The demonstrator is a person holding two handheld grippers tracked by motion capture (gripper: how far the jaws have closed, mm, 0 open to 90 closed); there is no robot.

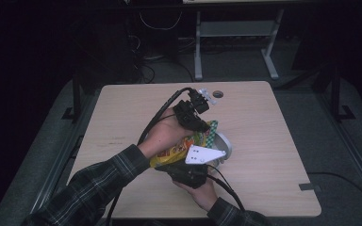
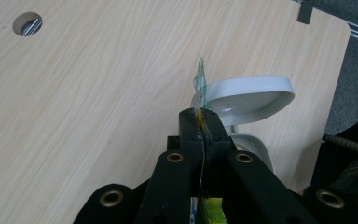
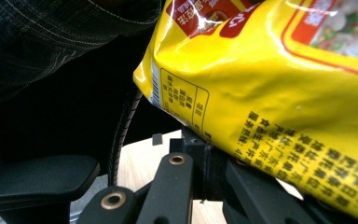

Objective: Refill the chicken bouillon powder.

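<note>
A yellow snack bag (image 1: 173,153) with red print hangs tilted over the table, held between my two grippers. My left gripper (image 1: 199,121) is shut on the bag's green-checked top edge (image 2: 200,86), which sticks up past the jaw tips. In the left gripper view, that gripper (image 2: 200,117) sits just above a white bowl (image 2: 249,95). The bowl (image 1: 224,143) rests on the table right of the bag. My right gripper (image 1: 188,173) is under the bag's lower end, near the front edge. In the right gripper view, the bag (image 3: 279,93) drapes over its shut jaws (image 3: 209,145).
The wooden table (image 1: 122,117) has a round cable hole (image 1: 218,94) at the back, which appears as a hole (image 2: 27,23) in the left gripper view. A plaid sleeve (image 1: 99,179) comes in from the bottom left. A black chair arm (image 3: 32,179) lies below the table edge.
</note>
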